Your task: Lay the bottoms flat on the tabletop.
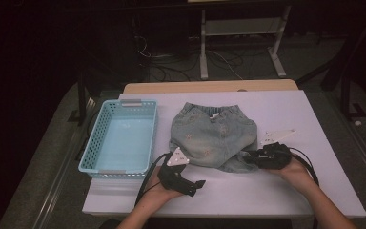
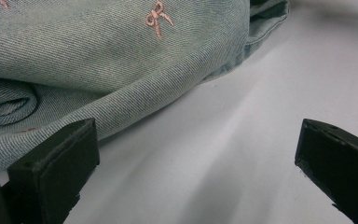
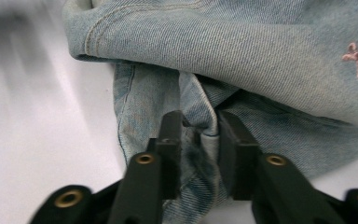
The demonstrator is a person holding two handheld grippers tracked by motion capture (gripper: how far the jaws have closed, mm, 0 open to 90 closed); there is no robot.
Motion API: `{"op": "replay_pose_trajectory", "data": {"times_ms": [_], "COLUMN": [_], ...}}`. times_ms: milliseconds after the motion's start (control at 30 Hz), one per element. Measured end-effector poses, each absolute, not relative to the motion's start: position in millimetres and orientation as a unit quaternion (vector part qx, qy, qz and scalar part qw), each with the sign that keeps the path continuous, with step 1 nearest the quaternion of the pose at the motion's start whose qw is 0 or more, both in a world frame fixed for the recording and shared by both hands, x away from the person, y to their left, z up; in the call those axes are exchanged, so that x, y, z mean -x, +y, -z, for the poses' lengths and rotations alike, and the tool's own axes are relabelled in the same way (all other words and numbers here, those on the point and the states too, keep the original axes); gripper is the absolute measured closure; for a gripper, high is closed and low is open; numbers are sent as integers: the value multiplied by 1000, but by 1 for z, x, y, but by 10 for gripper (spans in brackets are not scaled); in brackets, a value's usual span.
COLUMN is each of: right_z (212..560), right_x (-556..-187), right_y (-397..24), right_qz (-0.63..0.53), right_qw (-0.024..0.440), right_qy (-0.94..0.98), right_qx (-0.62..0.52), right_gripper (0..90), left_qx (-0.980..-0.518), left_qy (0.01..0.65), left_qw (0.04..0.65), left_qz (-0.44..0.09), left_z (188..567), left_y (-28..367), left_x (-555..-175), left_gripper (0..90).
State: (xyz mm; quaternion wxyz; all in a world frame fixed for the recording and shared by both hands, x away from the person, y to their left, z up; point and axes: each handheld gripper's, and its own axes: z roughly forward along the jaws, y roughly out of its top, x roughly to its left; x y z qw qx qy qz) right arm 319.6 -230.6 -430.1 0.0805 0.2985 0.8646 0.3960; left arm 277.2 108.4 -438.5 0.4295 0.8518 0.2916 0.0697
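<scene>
Shorts [image 1: 213, 136] flat on table [image 1: 276, 195], not yet folded. Right gripper [image 3: 199, 135] pinching hem at 5 o'clock; left gripper [image 2: 196, 172] wide open, empty. Basket [image 1: 89, 148] at 9 o'clock, empty.

From my remote station, I can read no lettering, label, brand or number anywhere in these three views.

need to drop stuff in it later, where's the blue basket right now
In the high view the blue basket sits on the left part of the white table, just left of the denim shorts and beyond the left gripper.
</scene>
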Motion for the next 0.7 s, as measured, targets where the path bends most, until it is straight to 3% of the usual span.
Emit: {"op": "replay_pose_trajectory", "data": {"times_ms": [700], "right_z": [422], "right_x": [-308], "right_y": [-268], "right_qz": [-400], "right_qw": [86], "right_qy": [848], "right_qx": [-335], "right_gripper": [776], "left_qx": [-852], "left_qy": [293], "left_qw": [428], "left_qz": [-68], "left_z": [439], "left_y": [109], "left_x": [-278], "left_gripper": [0]}}
